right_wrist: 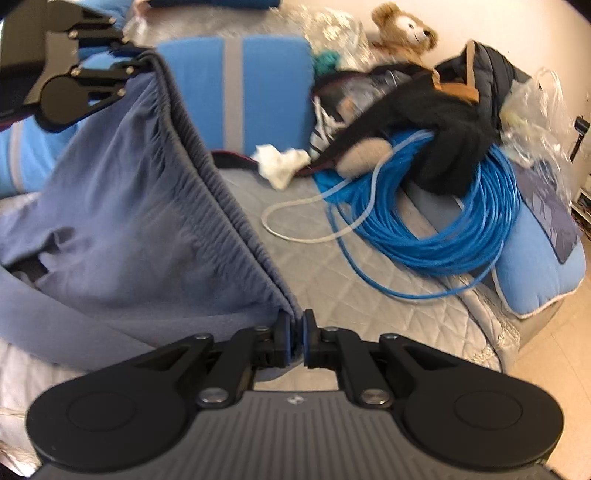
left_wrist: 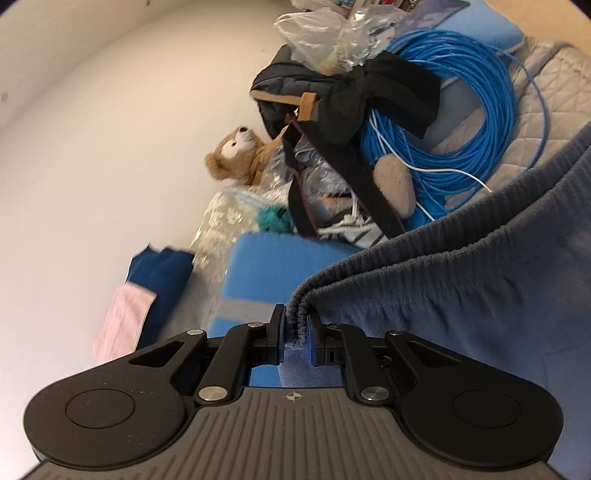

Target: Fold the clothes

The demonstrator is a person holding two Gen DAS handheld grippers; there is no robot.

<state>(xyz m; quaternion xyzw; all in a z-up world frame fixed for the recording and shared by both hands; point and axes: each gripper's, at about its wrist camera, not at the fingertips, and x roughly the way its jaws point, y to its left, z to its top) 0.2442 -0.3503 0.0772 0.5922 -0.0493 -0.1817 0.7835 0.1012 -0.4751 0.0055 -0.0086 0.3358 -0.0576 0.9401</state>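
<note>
A blue-grey garment with a ribbed elastic waistband (right_wrist: 221,199) hangs stretched between my two grippers above the bed. My left gripper (left_wrist: 295,328) is shut on one end of the waistband (left_wrist: 406,254). It also shows in the right wrist view (right_wrist: 142,61) at the upper left, holding that corner. My right gripper (right_wrist: 295,332) is shut on the other end of the waistband. The cloth (right_wrist: 122,192) drapes down to the left of the band.
A quilted grey bed cover (right_wrist: 332,288) lies below. On it are a coil of blue cable (right_wrist: 436,221), a white cord (right_wrist: 295,218), a black bag and dark clothes (right_wrist: 454,122), a teddy bear (right_wrist: 402,27), blue cushions (right_wrist: 236,88), crumpled white tissue (right_wrist: 280,164) and plastic bags (left_wrist: 332,33).
</note>
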